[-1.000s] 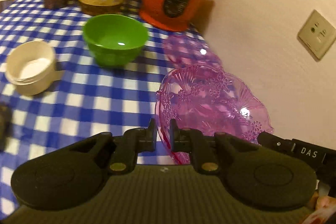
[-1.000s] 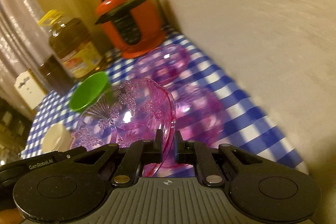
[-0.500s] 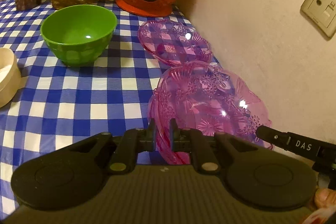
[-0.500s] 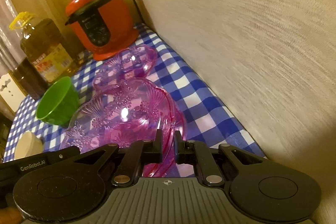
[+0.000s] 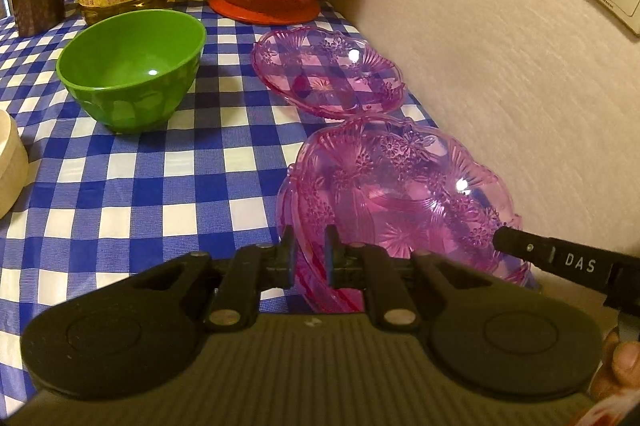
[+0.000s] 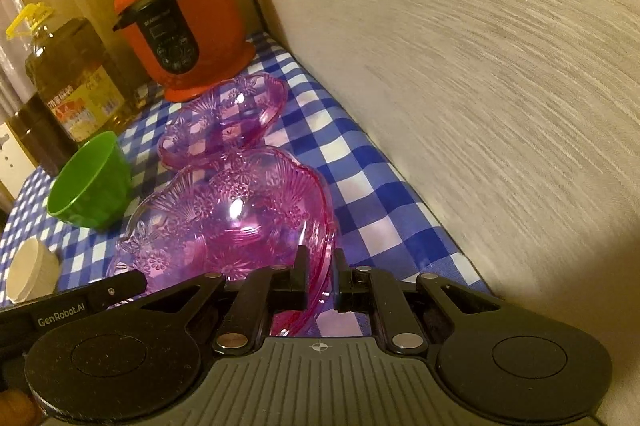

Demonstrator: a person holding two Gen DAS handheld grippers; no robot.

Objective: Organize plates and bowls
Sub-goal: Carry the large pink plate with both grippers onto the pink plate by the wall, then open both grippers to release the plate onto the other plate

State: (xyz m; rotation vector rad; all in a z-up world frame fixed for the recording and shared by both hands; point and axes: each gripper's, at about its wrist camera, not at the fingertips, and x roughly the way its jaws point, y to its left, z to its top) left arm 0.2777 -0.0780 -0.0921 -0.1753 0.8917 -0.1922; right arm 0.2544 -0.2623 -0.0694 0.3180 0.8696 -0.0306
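Both tools, the left tool [image 5: 309,255] and the right tool [image 6: 319,271], are clamping opposite rims of one pink glass dish [image 5: 400,186], jaws nearly closed on its edge. Over the last second they have been carrying it down toward the checked table [image 5: 132,186]; it is now sitting low beside the wall, just in front of the second pink dish [image 5: 326,70], rims nearly touching. Stacking them looks likely next. The green bowl [image 5: 130,66] is standing apart.
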